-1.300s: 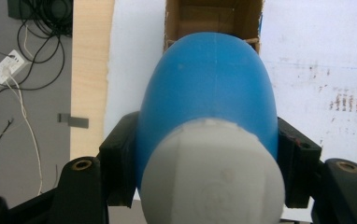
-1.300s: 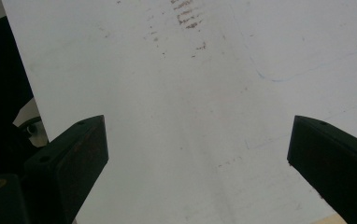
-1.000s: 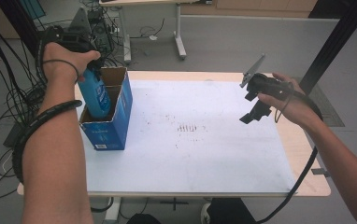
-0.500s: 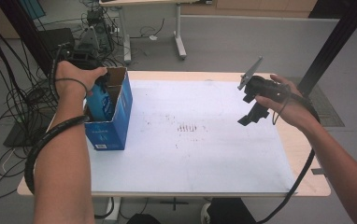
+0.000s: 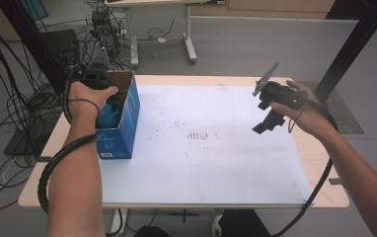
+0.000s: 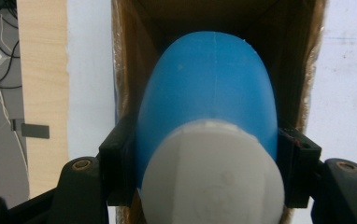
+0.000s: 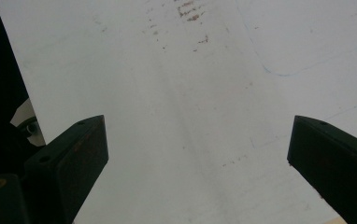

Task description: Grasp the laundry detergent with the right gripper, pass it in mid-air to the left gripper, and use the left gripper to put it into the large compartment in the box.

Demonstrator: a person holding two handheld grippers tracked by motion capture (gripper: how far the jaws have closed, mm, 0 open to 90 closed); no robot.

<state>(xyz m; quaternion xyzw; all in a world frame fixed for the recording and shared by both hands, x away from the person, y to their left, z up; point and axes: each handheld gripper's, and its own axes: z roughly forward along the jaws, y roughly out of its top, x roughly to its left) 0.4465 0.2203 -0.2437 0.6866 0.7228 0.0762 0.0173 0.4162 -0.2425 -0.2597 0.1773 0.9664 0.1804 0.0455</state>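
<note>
**Ana:** Since the blue bottle (image 6: 204,107) was already down between the walls of the blue cardboard box (image 5: 122,133) at the bench's (image 5: 320,197) left end, how far along would you say the packing was?

**Ben:** Most of the way, I judged. The left gripper (image 6: 204,172) had its fingers (image 6: 118,163) clamped on the bottle just below the white cap (image 6: 214,177), one pad on each side, and the bottle's body pointed down into the open box. What was left, as I read it, was to let the bottle settle on the box floor, release it, and lift the gripper clear.

**Ana:** And the other side?

**Ben:** The right gripper (image 5: 268,116) hung above the white sheet (image 5: 216,163) near the bench's right edge, well apart from the box. Its fingers (image 7: 69,163) stood wide open with nothing between them, just the sheet and some brownish marks (image 7: 190,14) beyond. It looked idle to me.

**Ana:** Anything you couldn't make out?

**Ben:** Quite a bit. The left hand (image 5: 90,98) covered the box's opening from above, so little of the bottle showed there. In the left gripper view the cap and shoulder blocked the box floor, so I couldn't tell whether the bottle's base was touching down or hanging free. Any label on the bottle was out of sight, and the print on the box's side was too small to read.
</note>
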